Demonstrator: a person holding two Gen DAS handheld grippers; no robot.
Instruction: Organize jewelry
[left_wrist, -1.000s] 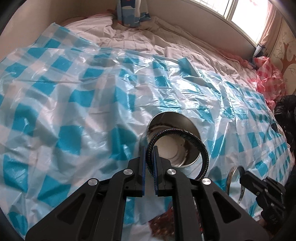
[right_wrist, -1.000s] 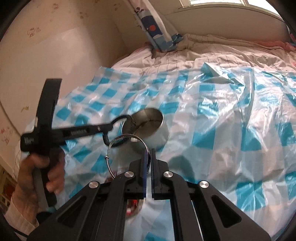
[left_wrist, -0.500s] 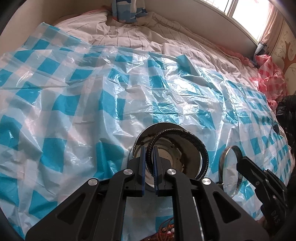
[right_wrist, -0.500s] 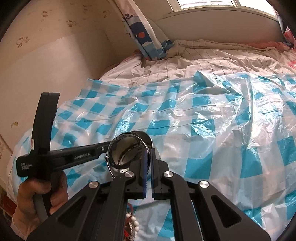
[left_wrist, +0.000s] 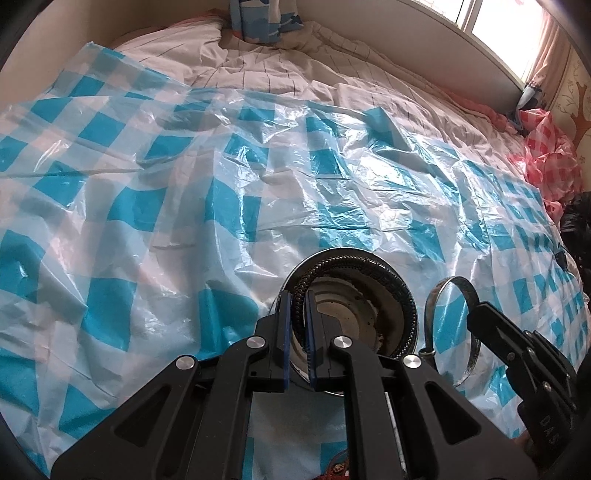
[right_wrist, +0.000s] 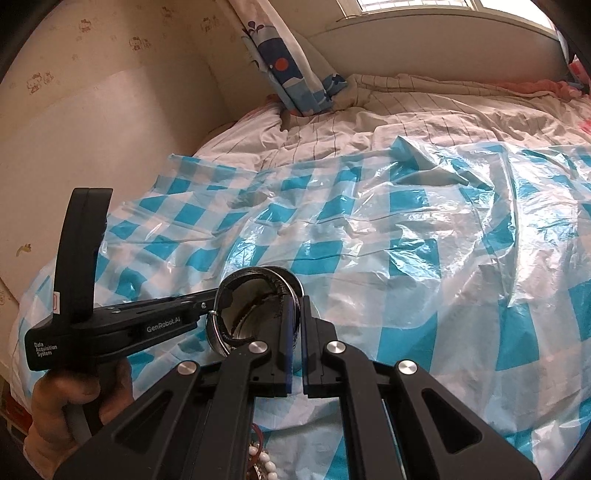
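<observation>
Bed (left_wrist: 332, 74) fills both views, w/ a blue-check plastic sheet (left_wrist: 184, 177) crumpled across it; pillow (right_wrist: 295, 74) at top centre of the right view.

Steel bowl (left_wrist: 373, 314) sits on the sheet, lower centre in the left view, lower centre-left in the right view (right_wrist: 291, 284).

My left gripper (left_wrist: 298, 325) is pinched narrow on a black cord bangle (left_wrist: 408, 314), which hangs over the bowl mouth, loop roughly matching the rim. My right gripper (right_wrist: 294, 332) is closed down on a thin silver bangle (left_wrist: 448, 321); in the left view it's just right of the bowl, outside the rim. In the right view the silver ring (right_wrist: 214, 332) overlaps the bowl edge and the left gripper's tip, so can't tell how much is over the opening.

Risks, my guess:
- Sheet is slick and the bed soft, so a nudge from either tool could tip or slide the bowl.
- Both tools crowd one small mouth and could knock together.
- Letting the silver one go now likely drops it on the sheet.
- Black loop is as wide as the rim and could hang up on the edge.

More beads (right_wrist: 262, 458) at bottom centre of the right view, not sorted yet.
</observation>
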